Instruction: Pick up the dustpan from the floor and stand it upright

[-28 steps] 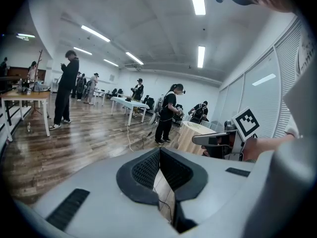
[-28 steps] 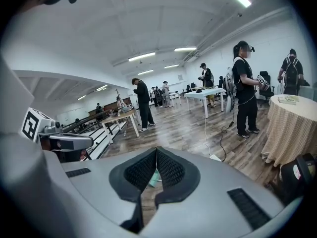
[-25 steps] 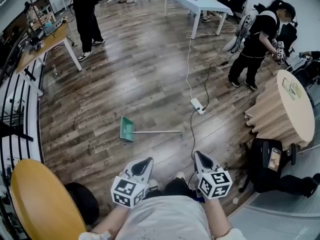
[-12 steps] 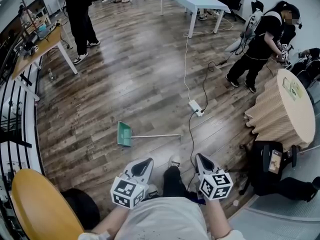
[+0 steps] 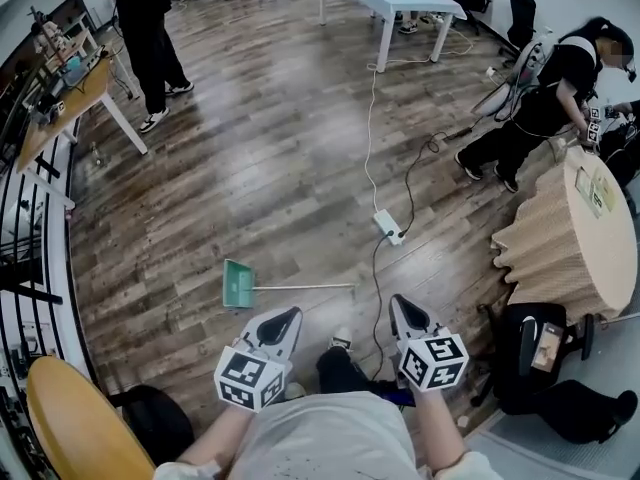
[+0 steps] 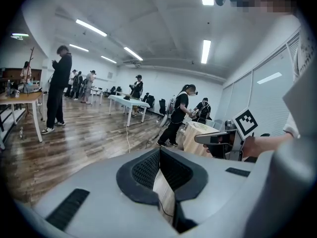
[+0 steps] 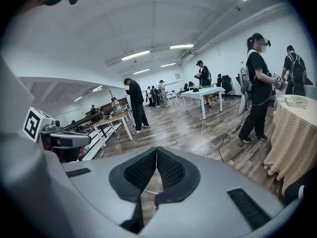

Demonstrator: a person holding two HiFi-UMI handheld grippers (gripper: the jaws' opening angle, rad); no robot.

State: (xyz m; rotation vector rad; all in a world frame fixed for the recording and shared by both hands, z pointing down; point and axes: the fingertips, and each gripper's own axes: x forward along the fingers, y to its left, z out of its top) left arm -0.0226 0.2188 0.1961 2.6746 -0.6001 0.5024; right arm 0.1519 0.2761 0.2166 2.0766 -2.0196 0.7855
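Note:
The green dustpan (image 5: 237, 284) lies flat on the wooden floor, its long thin handle (image 5: 310, 287) running to the right. In the head view both grippers are held side by side above the floor, just short of it. My left gripper (image 5: 287, 315) points toward the handle near the pan, jaws shut and empty (image 6: 159, 149). My right gripper (image 5: 397, 303) hovers just right of the handle's free end, also shut with nothing held (image 7: 156, 148). Neither touches the dustpan.
A white power strip (image 5: 389, 226) with its cable (image 5: 372, 118) lies ahead on the right. A cloth-covered round table (image 5: 570, 238) and black bag (image 5: 535, 343) stand at right, a yellow chair (image 5: 85, 423) at left. Two people (image 5: 140, 18) (image 5: 540, 108) stand farther off.
Both grippers have been carried forward toward the dustpan, which now sits closer to them in the head view. The jaws stay as they were.

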